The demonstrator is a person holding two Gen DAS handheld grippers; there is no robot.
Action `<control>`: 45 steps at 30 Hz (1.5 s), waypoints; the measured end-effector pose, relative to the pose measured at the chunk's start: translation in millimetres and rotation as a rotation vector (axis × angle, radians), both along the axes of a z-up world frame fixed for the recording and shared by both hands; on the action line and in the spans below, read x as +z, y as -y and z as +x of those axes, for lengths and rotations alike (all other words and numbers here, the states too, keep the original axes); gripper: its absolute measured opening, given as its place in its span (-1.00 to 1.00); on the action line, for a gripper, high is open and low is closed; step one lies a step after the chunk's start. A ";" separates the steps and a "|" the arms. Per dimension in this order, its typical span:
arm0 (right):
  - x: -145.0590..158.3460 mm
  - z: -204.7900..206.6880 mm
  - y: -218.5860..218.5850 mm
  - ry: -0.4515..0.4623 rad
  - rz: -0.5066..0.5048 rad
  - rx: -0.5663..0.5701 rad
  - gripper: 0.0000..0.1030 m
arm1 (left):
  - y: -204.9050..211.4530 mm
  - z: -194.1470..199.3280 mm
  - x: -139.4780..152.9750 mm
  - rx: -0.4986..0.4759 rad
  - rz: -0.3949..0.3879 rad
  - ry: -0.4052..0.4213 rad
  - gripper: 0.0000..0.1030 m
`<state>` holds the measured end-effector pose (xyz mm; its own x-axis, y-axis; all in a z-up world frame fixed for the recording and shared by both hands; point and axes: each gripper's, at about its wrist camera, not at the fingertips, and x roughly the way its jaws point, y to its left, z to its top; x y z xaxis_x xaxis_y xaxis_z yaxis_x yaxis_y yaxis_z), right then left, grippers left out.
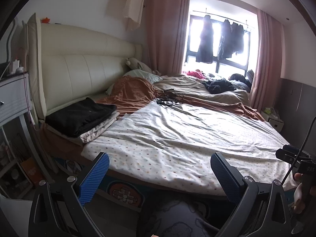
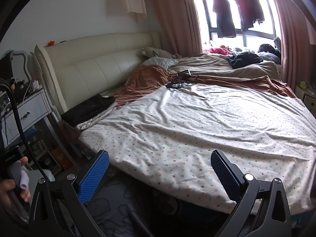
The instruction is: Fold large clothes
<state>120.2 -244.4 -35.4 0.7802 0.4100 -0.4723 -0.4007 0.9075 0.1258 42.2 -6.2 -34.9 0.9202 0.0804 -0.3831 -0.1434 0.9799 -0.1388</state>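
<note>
A large white sheet with small coloured dots (image 1: 187,136) lies spread and wrinkled over the near half of the bed; it also shows in the right wrist view (image 2: 207,122). My left gripper (image 1: 160,174) is open and empty, held in front of the sheet's near edge, not touching it. My right gripper (image 2: 160,174) is open and empty, also just short of the near edge. A folded black garment (image 1: 79,116) rests on folded beige cloth at the bed's left side; it shows in the right wrist view (image 2: 88,109) too.
Brown bedding (image 1: 134,94) and a beige duvet (image 1: 189,86) cover the far half of the bed, with black cables (image 1: 167,99) and a black garment (image 1: 219,86) on them. A cream headboard (image 1: 83,69) stands left. A white drawer unit (image 1: 13,96) stands at the left.
</note>
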 end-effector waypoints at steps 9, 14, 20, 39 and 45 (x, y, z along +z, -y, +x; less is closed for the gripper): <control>1.7 -2.0 -0.4 -0.008 0.011 -0.001 1.00 | -1.8 -1.5 1.3 0.003 0.003 -0.004 0.99; 1.7 -4.4 -2.2 -0.008 0.012 -0.003 1.00 | 0.9 -2.3 3.6 0.014 0.025 -0.001 0.99; -0.1 -4.2 -3.4 -0.014 0.015 -0.006 1.00 | 2.4 -1.4 2.8 0.021 0.033 -0.004 0.99; -3.5 -8.0 -8.2 -0.008 0.012 -0.001 1.00 | 3.7 -4.5 7.5 0.012 0.016 0.010 0.99; -3.3 -10.1 -10.3 -0.003 0.012 -0.004 1.00 | 5.9 -5.4 9.1 0.004 0.021 0.017 0.99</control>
